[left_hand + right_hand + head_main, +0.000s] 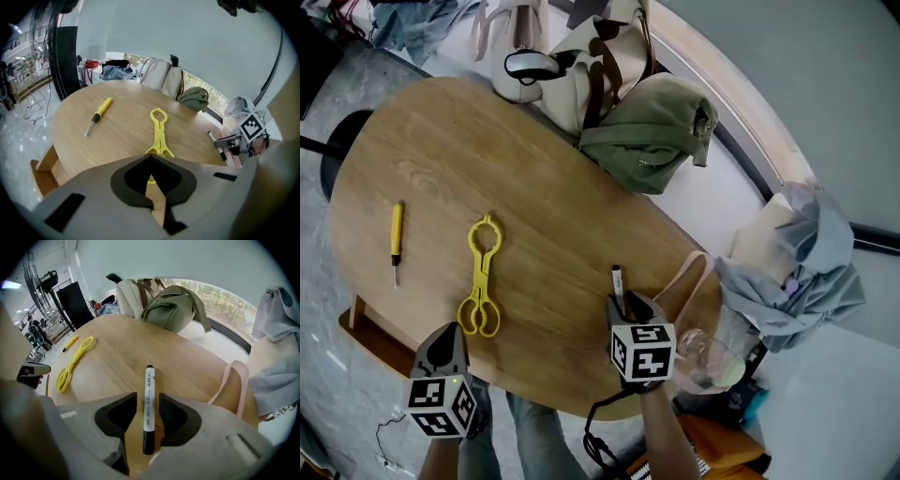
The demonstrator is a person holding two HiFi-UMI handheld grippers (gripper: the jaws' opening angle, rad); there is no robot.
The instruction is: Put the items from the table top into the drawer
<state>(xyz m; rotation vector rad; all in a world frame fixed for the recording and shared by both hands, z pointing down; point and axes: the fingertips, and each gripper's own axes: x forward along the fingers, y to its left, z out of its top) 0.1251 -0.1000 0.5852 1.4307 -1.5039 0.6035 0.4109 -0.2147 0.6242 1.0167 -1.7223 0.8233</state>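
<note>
A black-capped white marker [148, 399] lies on the oval wooden table [534, 216] between the pads of my right gripper [147, 398], which stands open, a small gap on each side of it. In the head view the marker [618, 281] pokes out beyond that gripper [623, 305] near the table's right front. A yellow plastic tongs [481, 277] and a yellow-handled screwdriver [396, 239] lie to the left. My left gripper [445, 342] hovers at the table's front edge just short of the tongs [159, 131], its tips touching, nothing held. No drawer shows.
A green bag [652, 141] and a beige bag [581, 56] rest on the table's far edge. A pink strap [684, 281] loops over the table beside the marker. Grey clothing [806, 262] hangs at the right. A wooden frame [366, 328] juts out under the left front.
</note>
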